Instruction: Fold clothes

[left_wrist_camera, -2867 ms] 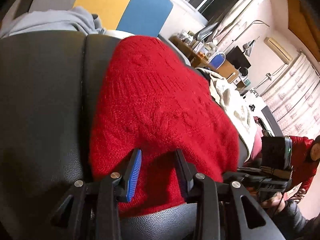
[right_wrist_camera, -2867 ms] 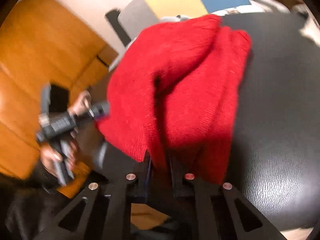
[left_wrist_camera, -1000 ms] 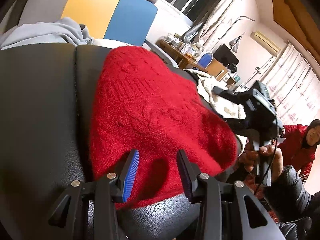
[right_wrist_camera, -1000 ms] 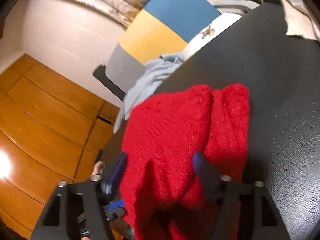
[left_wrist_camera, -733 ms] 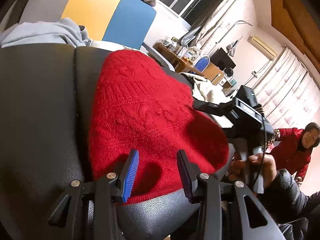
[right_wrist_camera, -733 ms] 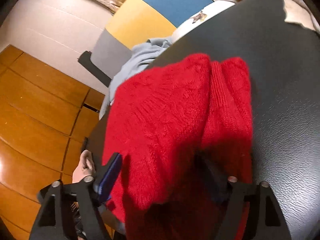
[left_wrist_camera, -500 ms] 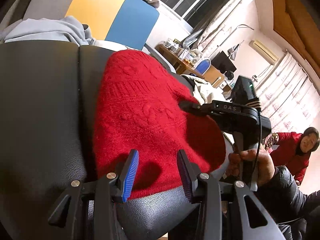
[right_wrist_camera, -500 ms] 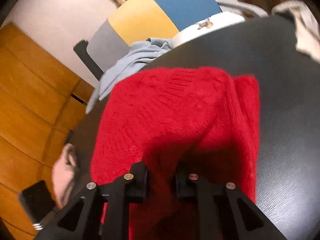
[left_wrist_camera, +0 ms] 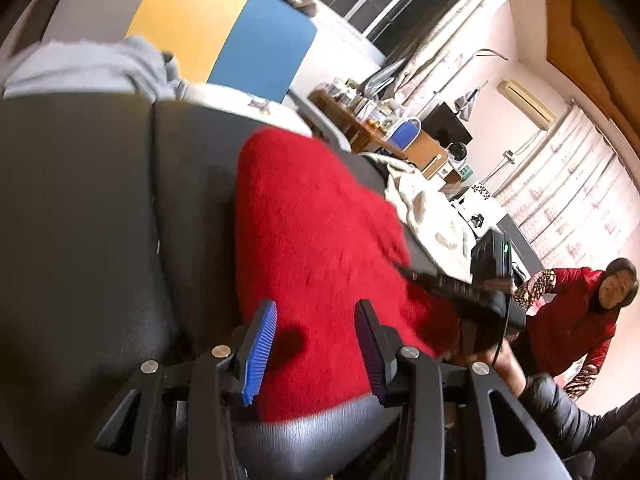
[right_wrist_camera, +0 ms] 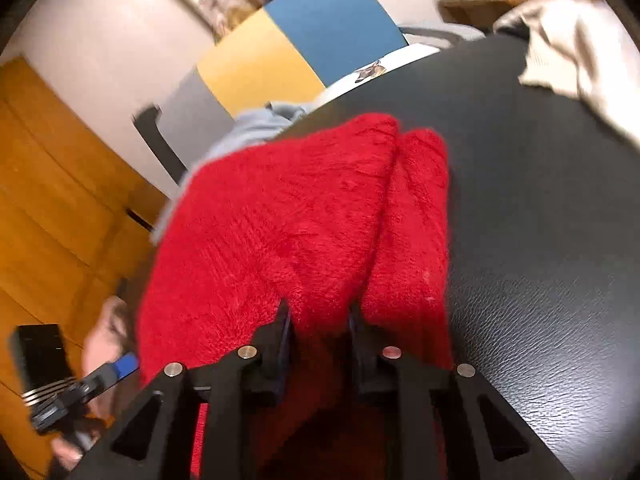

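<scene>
Right gripper [right_wrist_camera: 318, 320]: jaws have just been closing, then eased a touch wider; now narrow with a bunch of the red sweater [right_wrist_camera: 304, 216] pinched between them at its near edge. Pads mostly buried in the knit, but fabric clearly fills the gap.

Left gripper [left_wrist_camera: 316, 344]: jaws spread about halfway, nothing pressed between them. The sweater's near hem lies just ahead of and below its tips, apart from both pads; the blue pad [left_wrist_camera: 260, 354] sits over knit without clamping it.

Sweater lies on the black leather seat [right_wrist_camera: 540, 240], straight ahead of both tools. From the right wrist view it looks already doubled: a lengthwise ridge runs away from the jaws, a narrower strip to the right of it, a wider panel to the left. So at least one fold looks done, probably sleeves or sides tucked in.

Left to do, as a guess: bring the pinched near edge over toward the far end for the last fold, then flatten. A grey garment [left_wrist_camera: 92, 68] beyond the sweater and a cream one [right_wrist_camera: 576, 40] far right both sit unfolded, so more clothes remain.

Other person in red at the far right of the left view, well apart.
</scene>
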Tool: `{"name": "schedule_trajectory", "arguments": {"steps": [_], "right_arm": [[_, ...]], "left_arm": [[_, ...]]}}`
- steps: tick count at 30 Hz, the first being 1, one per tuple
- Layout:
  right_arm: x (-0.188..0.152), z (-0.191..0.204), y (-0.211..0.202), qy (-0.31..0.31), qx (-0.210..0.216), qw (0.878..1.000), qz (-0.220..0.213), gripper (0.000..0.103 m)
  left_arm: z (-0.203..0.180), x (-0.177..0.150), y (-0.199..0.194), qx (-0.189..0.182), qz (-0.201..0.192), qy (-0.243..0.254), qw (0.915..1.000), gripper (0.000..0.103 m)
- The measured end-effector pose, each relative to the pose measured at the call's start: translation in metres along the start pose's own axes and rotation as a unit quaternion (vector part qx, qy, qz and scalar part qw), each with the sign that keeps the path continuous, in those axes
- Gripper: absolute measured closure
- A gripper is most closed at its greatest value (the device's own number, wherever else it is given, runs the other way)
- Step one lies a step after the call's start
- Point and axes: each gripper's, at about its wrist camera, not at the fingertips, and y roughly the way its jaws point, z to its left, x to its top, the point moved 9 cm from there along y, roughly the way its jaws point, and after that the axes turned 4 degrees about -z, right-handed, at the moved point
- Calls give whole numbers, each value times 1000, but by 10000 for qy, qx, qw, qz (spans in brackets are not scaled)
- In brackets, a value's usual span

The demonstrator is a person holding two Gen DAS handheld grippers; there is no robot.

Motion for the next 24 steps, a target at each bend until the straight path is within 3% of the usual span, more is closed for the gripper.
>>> {"name": "schedule_trajectory", "arguments": {"steps": [4,7,11,15,17,21,24], "right_arm": [[2,-5,-1,-46,166,9999,-4,76],[4,-5,-7,-252,-90,9996,-54,72],[9,-1,-35,-939,-815,9920,-221,42],[26,28,-53,-1611,-1058,9801,-471,38],[32,53,-51,-1882,-754,9778,-532,31],[28,90,-22,-2257,-65,9740,-184,29],[10,80,1,-2484,-263,9680,236,29]], "left_arm": [[-6,42,20,292,-211,534,9979,62],[-6,69,44,420,-231,741,9961,62],[-8,94,73,567,-150,1088,9923,62],[-5,107,90,618,-86,1150,9914,62],[-6,108,97,577,-59,1155,9916,62],[-13,107,113,455,40,1186,9919,62],[-21,102,130,365,159,1243,9915,62]]}}
